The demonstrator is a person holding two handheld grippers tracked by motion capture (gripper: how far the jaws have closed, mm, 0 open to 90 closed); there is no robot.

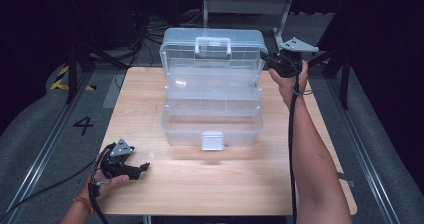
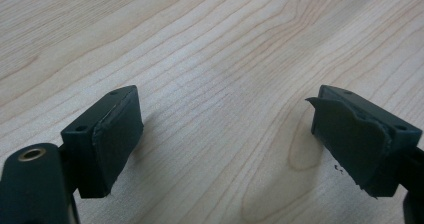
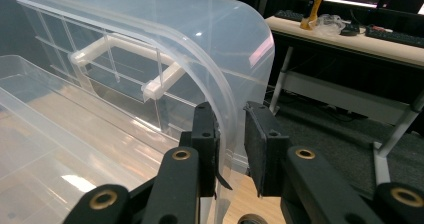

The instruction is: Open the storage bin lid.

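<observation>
The right arm is stretched forward along the table's right side, and the right gripper (image 1: 276, 60) is held level at the upper right edge of the raised lid (image 1: 212, 46) of the clear plastic toolbox (image 1: 212, 129), which stands open at the middle of the wooden table (image 1: 150, 184). In the right gripper view the lid's curved rim is seen between the nearly closed jaws; one pad appears to touch it, though a firm pinch cannot be confirmed. The left gripper (image 1: 142, 168) is rested at the table's near left corner, jaws spread wide over bare wood, nothing held.
</observation>
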